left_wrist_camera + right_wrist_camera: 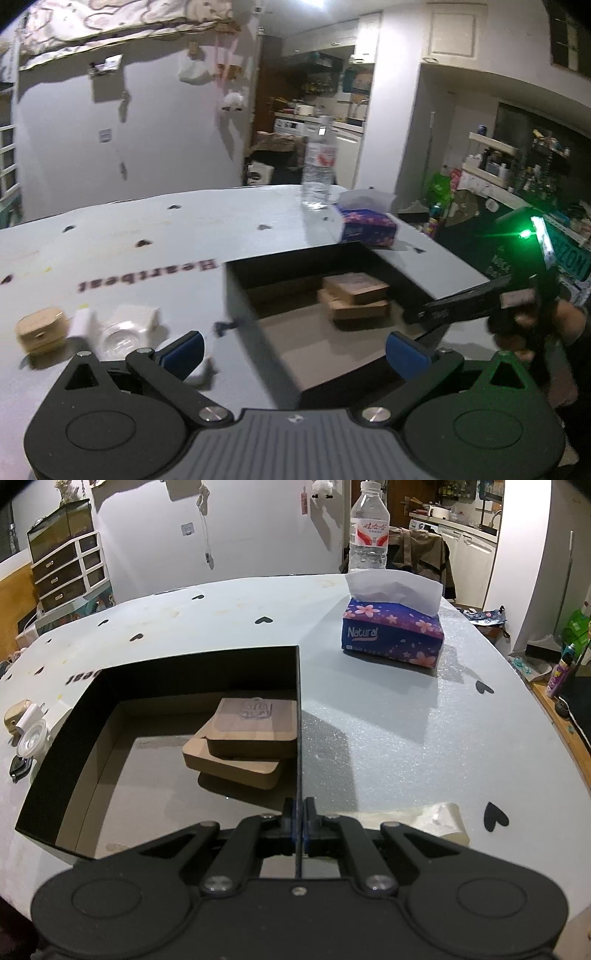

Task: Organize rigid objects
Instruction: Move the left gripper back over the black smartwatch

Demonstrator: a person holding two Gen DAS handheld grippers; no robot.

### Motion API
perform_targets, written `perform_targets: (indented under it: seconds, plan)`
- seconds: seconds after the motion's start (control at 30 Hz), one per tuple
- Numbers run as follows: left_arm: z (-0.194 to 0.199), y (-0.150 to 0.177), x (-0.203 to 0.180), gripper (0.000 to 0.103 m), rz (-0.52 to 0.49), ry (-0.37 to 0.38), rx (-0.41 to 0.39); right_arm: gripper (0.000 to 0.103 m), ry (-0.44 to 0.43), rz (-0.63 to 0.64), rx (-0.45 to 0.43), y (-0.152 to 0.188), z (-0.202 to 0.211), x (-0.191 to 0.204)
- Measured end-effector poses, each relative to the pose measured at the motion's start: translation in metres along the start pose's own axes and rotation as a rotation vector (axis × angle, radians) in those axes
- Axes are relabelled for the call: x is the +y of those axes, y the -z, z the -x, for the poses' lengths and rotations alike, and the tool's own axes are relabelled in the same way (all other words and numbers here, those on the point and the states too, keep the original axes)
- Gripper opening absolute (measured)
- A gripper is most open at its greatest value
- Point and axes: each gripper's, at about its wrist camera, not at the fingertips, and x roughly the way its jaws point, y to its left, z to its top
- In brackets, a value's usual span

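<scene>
The left gripper [294,350] hangs over the near edge of an open black box [66,760], its blue-padded fingers [406,352] spread as wide as they go with nothing between them. The left wrist view is blurred.

The right gripper [299,812] has its fingers pressed together on the thin right wall of the box, clamping the wall near its front end. In the left wrist view that gripper [443,314] reaches in from the right, with a green light glowing above it and a hand [524,325] gripping its handle.

The box sits on a pale grey desk [369,738] printed with small black hearts. Inside the box, against the right wall, two flat tan wooden cases [251,738] lie stacked, the upper one set a little further back than the lower.

Outside the box, by its left wall, a cluster of small things waits on the desk: a rounded wooden case [42,330], a white plug [83,323], a white box [135,319] and a clear round lid-like piece [118,338] just in front of it. A small dark item [20,766] lies nearby; what it is cannot be told.

Beyond the box stand a blue flowered tissue pack [393,635] and, further back, an upright clear water bottle [369,528]. A piece of pale tape [443,821] lies on the desk beside the right gripper.
</scene>
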Motion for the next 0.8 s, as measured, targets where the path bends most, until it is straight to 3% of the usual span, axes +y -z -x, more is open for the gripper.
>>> perform_targets:
  seconds: [0.53, 0.8]
  plan:
    - [0.002, 0.045, 0.102, 0.103, 0.149, -0.273, 0.042, 0.003, 0.017, 0.033, -0.012, 0.003, 0.003, 0.003]
    - [-0.01, 0.054, 0.135, 0.096, 0.279, -0.369, 0.077, 0.003, 0.039, 0.031, -0.03, 0.005, 0.005, 0.006]
